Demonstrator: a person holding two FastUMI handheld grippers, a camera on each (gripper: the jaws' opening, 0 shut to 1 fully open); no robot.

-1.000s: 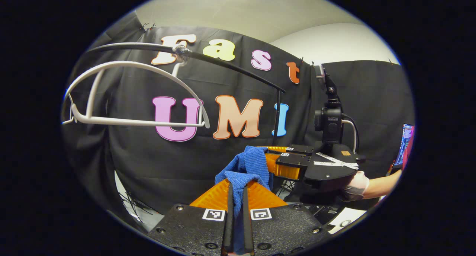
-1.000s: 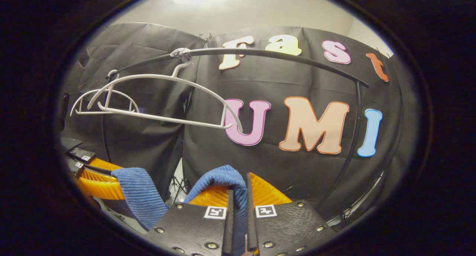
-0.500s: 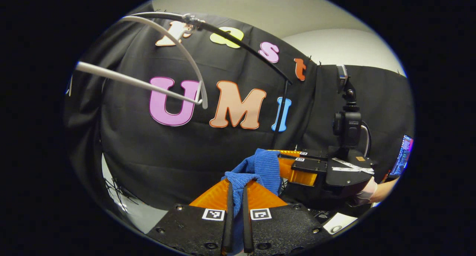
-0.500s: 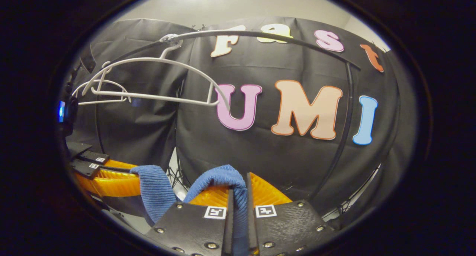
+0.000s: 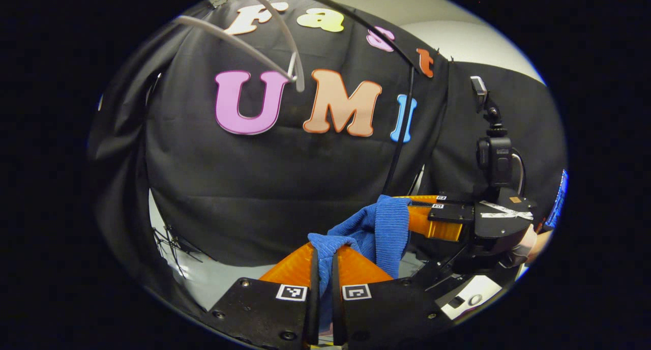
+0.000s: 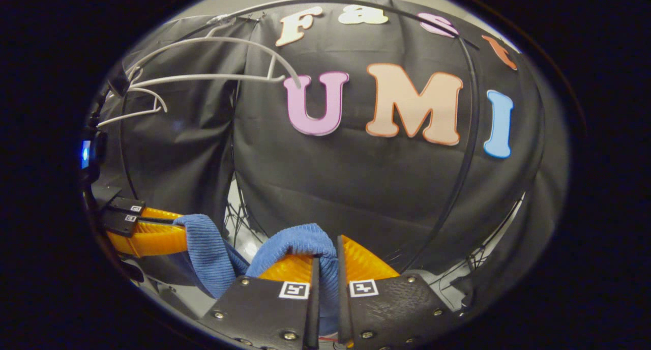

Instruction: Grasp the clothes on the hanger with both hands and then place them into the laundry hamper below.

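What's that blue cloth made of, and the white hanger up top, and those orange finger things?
The blue cloth looks like soft ribbed knit or towelling: fine ridges, and it folds limply. The white hanger seems to be matte plastic, smooth and evenly coloured, though coated wire is possible. The orange fingers of the left gripper look like ridged plastic, slightly glossy; rubbery or hard, I cannot tell.

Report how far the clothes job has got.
Done: the blue cloth is off the hanger, which hangs bare on the rail. In hand: both tongs are shut on the cloth, the left tongs and the right tongs each pinching a bunch, with cloth slung between them. Left: lower it into the hamper and let go; no hamper can be made out here yet.
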